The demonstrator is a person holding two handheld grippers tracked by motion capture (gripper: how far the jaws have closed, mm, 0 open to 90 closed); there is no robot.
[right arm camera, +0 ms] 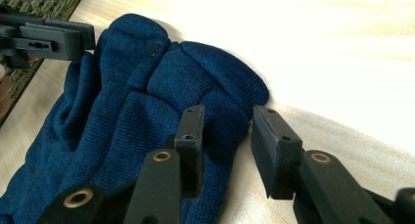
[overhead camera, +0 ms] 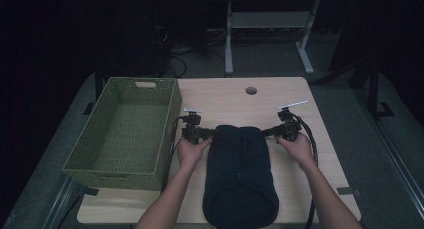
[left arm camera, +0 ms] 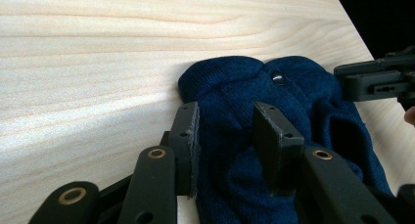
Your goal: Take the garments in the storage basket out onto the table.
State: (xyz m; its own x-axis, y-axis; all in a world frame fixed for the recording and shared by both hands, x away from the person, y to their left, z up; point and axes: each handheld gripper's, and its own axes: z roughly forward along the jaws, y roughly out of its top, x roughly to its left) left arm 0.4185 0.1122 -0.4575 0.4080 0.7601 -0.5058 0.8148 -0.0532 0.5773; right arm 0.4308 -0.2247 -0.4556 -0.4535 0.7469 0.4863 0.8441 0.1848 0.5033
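Dark blue knitted garment (overhead camera: pixel 239 174) lying between left gripper (left arm camera: pixel 226 131) and right gripper (right arm camera: pixel 227 131), both part-open, gripping nothing; best lifted clear evenly, avoiding snags.

the near hem of the dark blue garment (overhead camera: pixel 240 189) is cut off by the high view's bottom edge, as are both forearms.
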